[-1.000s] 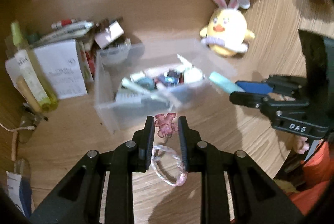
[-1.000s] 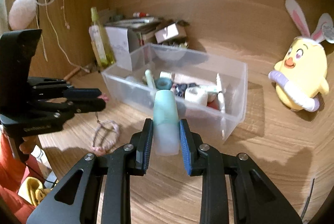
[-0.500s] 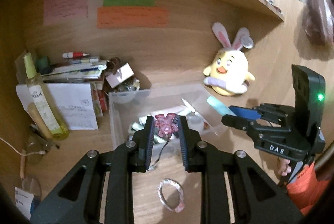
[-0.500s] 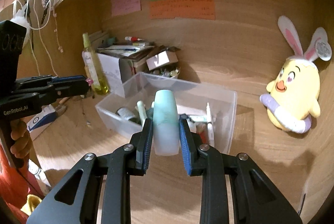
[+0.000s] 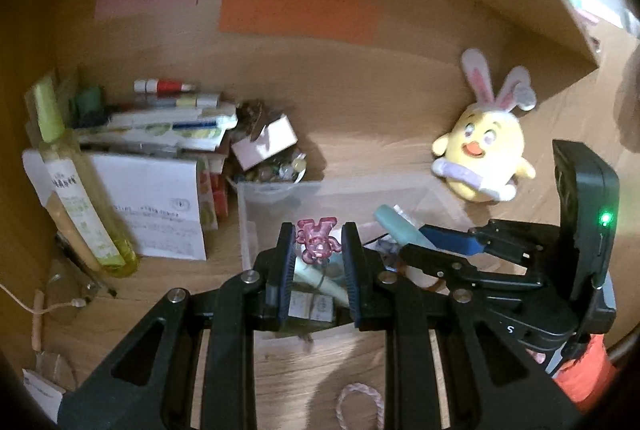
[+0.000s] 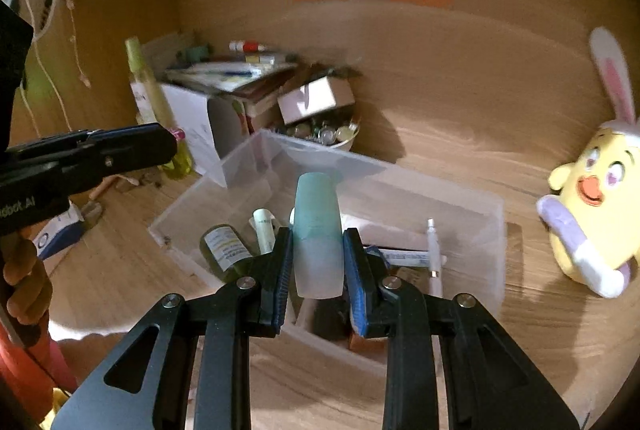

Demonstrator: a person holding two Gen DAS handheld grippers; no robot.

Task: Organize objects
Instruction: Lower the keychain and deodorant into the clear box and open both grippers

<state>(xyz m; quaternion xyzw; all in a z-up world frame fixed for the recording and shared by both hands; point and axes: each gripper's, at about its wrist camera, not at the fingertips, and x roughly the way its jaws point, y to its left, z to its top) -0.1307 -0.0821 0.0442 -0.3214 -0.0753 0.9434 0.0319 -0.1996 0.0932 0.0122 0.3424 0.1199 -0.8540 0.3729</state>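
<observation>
My left gripper [image 5: 317, 236] is shut on a pink translucent bear charm [image 5: 317, 244] and holds it over the clear plastic bin [image 5: 280, 195]. My right gripper [image 6: 318, 244] is shut on a teal and white tube [image 6: 318, 234] and holds it above the same bin [image 6: 460, 189]. The bin holds several small bottles and tubes. In the left wrist view the right gripper [image 5: 416, 244] with the tube [image 5: 396, 226] sits just right of my left fingers. In the right wrist view the left gripper [image 6: 168, 143] is at the left, beside the bin.
A yellow chick plush with rabbit ears [image 5: 480, 157] [image 6: 592, 205] stands right of the bin. A yellow-green bottle [image 5: 80, 197], a white box [image 5: 156, 205] and stacked papers lie at back left. A braided pink loop [image 5: 360, 402] lies on the wooden desk in front.
Both grippers moved forward over the bin with their objects. The left gripper lifted the bear charm off the desk a second ago, leaving the braided loop behind.
</observation>
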